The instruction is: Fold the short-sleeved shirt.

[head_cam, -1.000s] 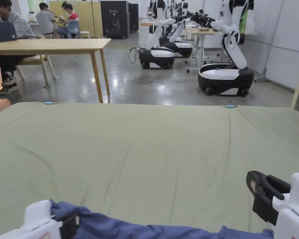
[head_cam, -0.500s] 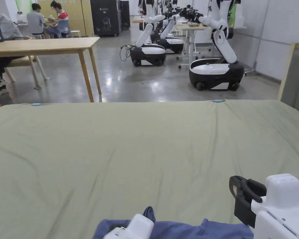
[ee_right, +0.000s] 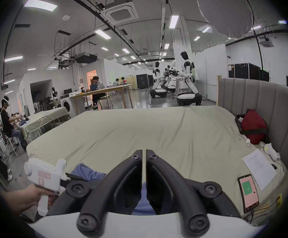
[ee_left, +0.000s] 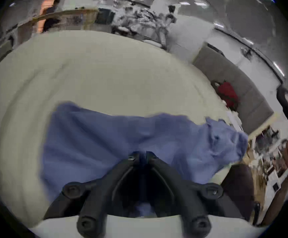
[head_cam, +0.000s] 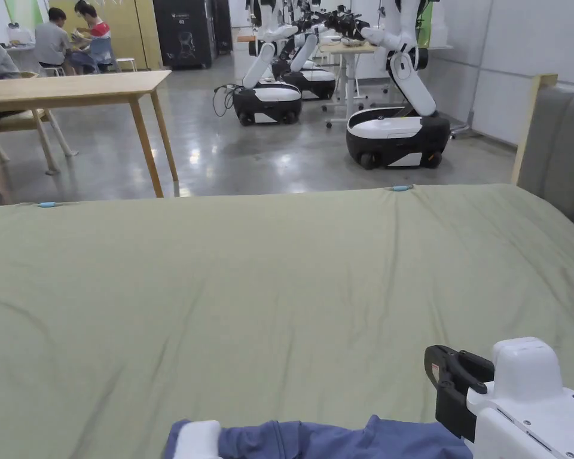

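No fold is made yet: the shirt (ee_left: pixel 115 143) is pinched by both closed grippers, left gripper (ee_left: pixel 145 155) and right gripper (ee_right: pixel 144 153), at the bed (head_cam: pixel 280 287) edge.

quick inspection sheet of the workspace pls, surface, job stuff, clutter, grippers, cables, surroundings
surface: green sheet over a bed, lightly creased.
job's things: blue shirt bunched at the near edge, not yet folded.
clutter: red bag, paper sheet and phone on the right side of the bed.
grippers: left gripper jaws closed, cloth between them; right gripper jaws closed, blue cloth behind them, grip unclear.
cables: one runs from the phone at the bed's edge.
surroundings: wheeled robots, wooden table, seated people, grey headboard.
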